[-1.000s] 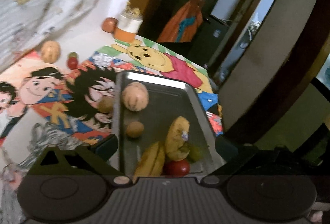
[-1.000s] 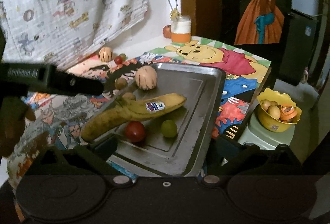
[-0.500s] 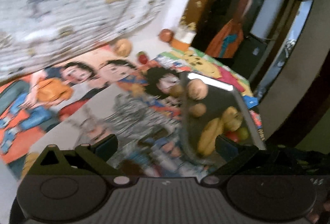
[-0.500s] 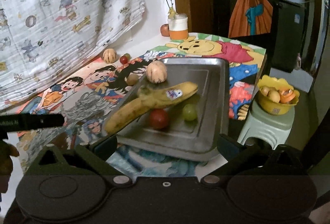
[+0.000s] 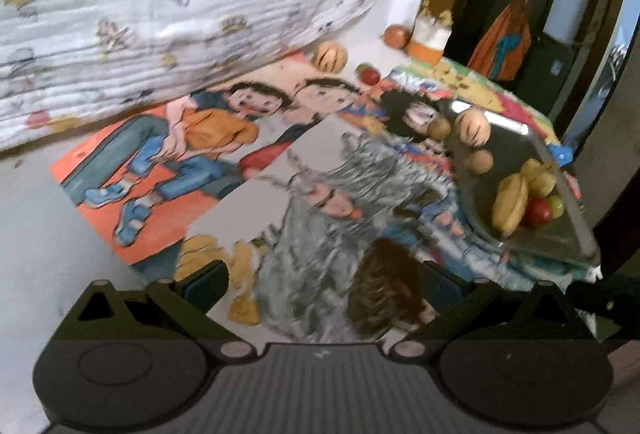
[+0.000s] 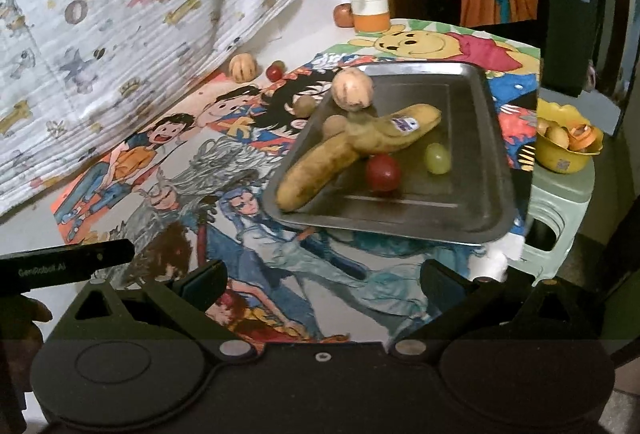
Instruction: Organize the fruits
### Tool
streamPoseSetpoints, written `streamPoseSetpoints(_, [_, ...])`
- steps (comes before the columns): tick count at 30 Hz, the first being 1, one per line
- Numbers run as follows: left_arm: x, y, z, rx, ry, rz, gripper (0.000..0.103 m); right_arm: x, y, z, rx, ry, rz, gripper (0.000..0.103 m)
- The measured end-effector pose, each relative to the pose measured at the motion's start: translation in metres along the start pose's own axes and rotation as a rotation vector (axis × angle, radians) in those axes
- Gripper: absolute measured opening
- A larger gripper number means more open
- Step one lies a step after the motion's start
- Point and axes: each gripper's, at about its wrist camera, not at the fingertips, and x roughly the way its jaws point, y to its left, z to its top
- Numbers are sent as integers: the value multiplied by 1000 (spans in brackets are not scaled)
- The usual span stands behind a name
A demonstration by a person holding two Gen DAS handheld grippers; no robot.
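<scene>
Since both tools hang back from the metal tray, neither is working a fruit right now: the left hand-held gripper has its fingers spread with nothing between them, over the cartoon mat well left of the tray; the right hand-held gripper is likewise spread and empty, just short of the tray's near edge. Tray holds the gathered fruit: two bananas crossed, with a red tomato and green grape just beside them, a striped round fruit at the tray's far corner, a small brown fruit by the banana stems. Probably grouped there as the collection spot. Not yet on the tray: a small brown fruit on the mat touching or just off the tray's left rim (cannot tell), and a second striped fruit with a small red fruit well beyond the tray toward the wall. Bench is covered by overlapping cartoon mats; a patterned cloth hangs behind. Orange-and-white jar and a reddish fruit sit past the tray's far end. Right of the tray, a green stool carries a yellow bowl.
</scene>
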Motion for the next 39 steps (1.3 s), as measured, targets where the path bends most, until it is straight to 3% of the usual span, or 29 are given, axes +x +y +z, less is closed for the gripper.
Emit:
streamPoseSetpoints(13, [-6, 32, 9, -31, 12, 52, 103, 9, 41, 23, -101, 22, 61, 102])
streamPoseSetpoints(19, [-3, 44, 17, -52, 12, 97, 103, 5, 53, 46, -178, -26, 91, 102])
streamPoseSetpoints(26, [1, 54, 31, -52, -3, 143, 103, 6, 60, 84, -296, -107, 66, 102])
streamPoseSetpoints(33, [5, 58, 62, -36, -58, 175, 103, 8, 63, 122, -439, -207, 52, 102])
streamPoseSetpoints(39, [18, 54, 94, -12, -112, 187, 103, 24, 58, 151, -507, -232, 32, 102])
